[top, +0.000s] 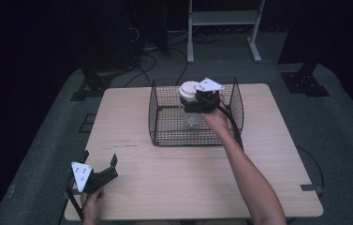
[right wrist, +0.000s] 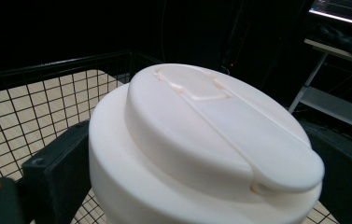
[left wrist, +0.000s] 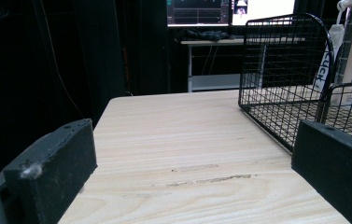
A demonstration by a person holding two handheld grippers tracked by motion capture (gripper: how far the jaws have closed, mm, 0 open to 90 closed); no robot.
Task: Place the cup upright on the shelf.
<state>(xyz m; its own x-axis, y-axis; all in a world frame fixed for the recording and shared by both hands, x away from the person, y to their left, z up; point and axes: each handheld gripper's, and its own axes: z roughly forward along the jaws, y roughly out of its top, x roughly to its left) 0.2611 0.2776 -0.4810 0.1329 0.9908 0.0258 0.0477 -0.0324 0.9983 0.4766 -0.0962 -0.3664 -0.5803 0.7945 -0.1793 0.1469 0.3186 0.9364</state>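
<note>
A clear jar with a wide white flip lid [top: 189,90] [right wrist: 201,140] hangs inside the black wire basket [top: 158,110], a little above its floor. My right gripper [top: 197,101] [right wrist: 197,163] is shut on the jar just under the lid, with a black jaw on each side of it. My left gripper [top: 100,160] [left wrist: 187,172] rests low near the table's front left corner, open, with bare wood between its jaws. The basket [left wrist: 281,88] stands ahead and to the right of it.
The wooden table [top: 165,183] has free room in front of and beside the basket. A white metal stand [top: 223,28] and cables lie on the floor behind the table. Screens [left wrist: 229,11] glow in the dark background.
</note>
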